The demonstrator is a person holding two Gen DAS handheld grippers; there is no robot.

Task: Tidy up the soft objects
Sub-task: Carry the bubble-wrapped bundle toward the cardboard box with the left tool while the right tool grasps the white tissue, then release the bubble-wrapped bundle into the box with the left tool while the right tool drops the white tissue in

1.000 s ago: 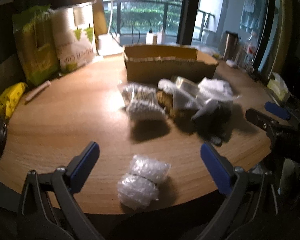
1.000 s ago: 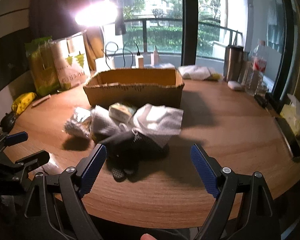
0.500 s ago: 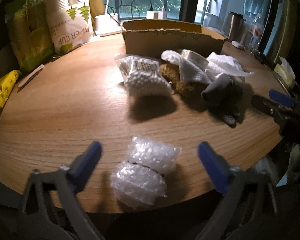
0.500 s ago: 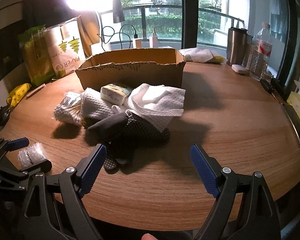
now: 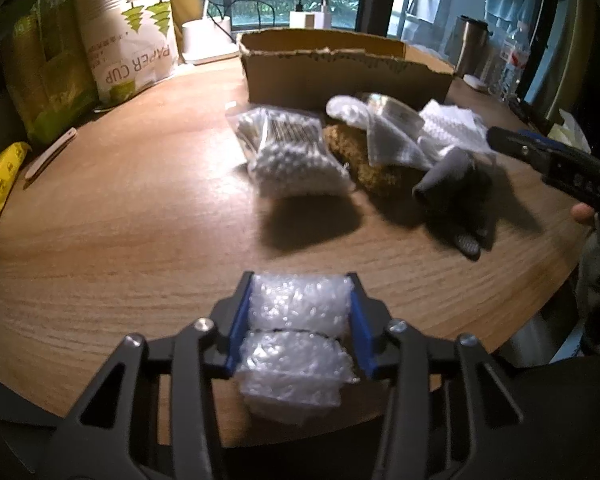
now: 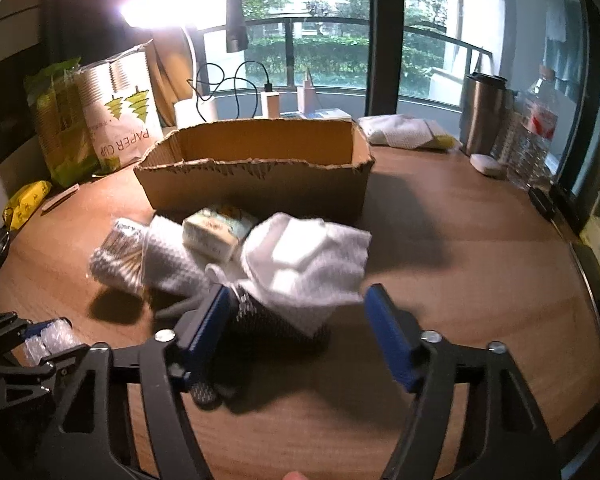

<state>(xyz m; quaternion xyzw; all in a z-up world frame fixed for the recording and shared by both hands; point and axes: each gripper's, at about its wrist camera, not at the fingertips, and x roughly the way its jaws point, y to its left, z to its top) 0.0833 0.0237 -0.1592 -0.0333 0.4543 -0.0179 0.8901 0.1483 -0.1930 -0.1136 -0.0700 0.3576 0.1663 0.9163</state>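
Note:
My left gripper (image 5: 299,286) is shut on a roll of bubble wrap (image 5: 296,332) near the table's front edge; it also shows in the right wrist view (image 6: 46,338). An open cardboard box (image 5: 340,68) stands at the back. In front of it lies a pile: a bag of cotton swabs (image 5: 290,152), a brown sponge (image 5: 364,160), white cloths (image 6: 308,260), a small packet (image 6: 216,232) and a dark grey glove (image 5: 456,188). My right gripper (image 6: 296,300) is open, its jaws either side of the glove (image 6: 272,320) and the white cloth.
Paper cup packs (image 5: 132,40) and a green bag (image 5: 40,64) stand at the back left. A yellow packet (image 5: 0,184) lies at the left edge. A steel tumbler (image 6: 484,112) and a water bottle (image 6: 536,132) stand at the back right.
My left gripper moved forward and closed on the bubble wrap roll. My right gripper moved forward over the glove and cloth and narrowed its opening.

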